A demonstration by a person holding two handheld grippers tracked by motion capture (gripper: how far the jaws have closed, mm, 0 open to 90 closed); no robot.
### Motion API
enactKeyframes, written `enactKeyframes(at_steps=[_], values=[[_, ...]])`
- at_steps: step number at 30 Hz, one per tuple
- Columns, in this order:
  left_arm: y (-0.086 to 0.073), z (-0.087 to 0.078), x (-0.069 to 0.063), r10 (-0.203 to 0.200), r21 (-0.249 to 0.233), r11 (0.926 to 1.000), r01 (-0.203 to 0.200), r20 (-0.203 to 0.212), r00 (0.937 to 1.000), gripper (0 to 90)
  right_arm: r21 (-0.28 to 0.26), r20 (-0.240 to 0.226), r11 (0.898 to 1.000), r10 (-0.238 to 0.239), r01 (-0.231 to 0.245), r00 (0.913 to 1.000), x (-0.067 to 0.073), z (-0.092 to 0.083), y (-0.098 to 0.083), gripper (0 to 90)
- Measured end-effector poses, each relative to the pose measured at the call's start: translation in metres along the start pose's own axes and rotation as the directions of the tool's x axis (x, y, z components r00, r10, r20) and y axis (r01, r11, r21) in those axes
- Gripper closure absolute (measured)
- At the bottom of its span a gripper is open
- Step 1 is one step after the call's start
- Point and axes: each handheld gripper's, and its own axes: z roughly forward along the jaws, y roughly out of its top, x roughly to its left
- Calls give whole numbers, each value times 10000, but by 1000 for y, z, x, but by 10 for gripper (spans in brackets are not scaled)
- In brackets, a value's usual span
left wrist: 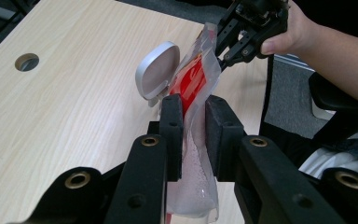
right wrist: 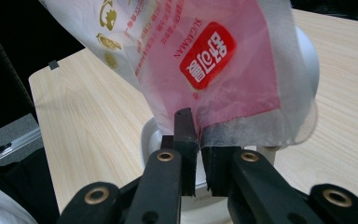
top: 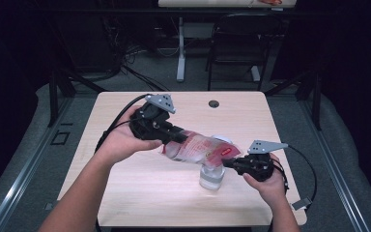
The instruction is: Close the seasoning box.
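1. In the high view we see the left gripper (top: pixel 176 137) left of centre, clamped on one end of a clear plastic bag (top: pixel 198 148) with red print. The bag stretches toward the lower right of the frame, where the right gripper (top: pixel 229 163) pinches its other end. The bag hangs above a clear jar (top: pixel 211 177) that stands on the wooden table (top: pixel 140 193) just below centre. A white lid (top: pixel 223 139) peeks out just behind the bag. A round hole (top: pixel 214 103) sits in the table near its far edge at the upper centre.

2. In the left gripper view we look along the two black jaws at the bottom centre, closed on the bag (left wrist: pixel 193 154), which holds white grains at its lower end. The bag runs up to the upper right of the frame, where the right gripper (left wrist: pixel 223 53), held in a hand (left wrist: pixel 291 30), grips its far edge. The lid (left wrist: pixel 157 70) stands tilted just left of the bag, and the table's hole (left wrist: pixel 27 61) lies at the far left.

3. In the right gripper view the jaws at the bottom centre are clenched on the bag's sealed edge. The bag (right wrist: pixel 205 60) spreads across the upper part of the frame with a red label and gold print. The white lid (right wrist: pixel 307 51) shows behind it at the right, and the table (right wrist: pixel 93 116) lies beneath.
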Motion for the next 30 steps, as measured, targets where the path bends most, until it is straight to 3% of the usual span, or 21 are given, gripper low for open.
enactKeyframes(at_steps=[30], values=[[1, 0, -1, 45, -31, 10000, -45, -16, 10000, 781, -8, -136, 10000, 80, -80, 9999, 2, 3, 0, 850]])
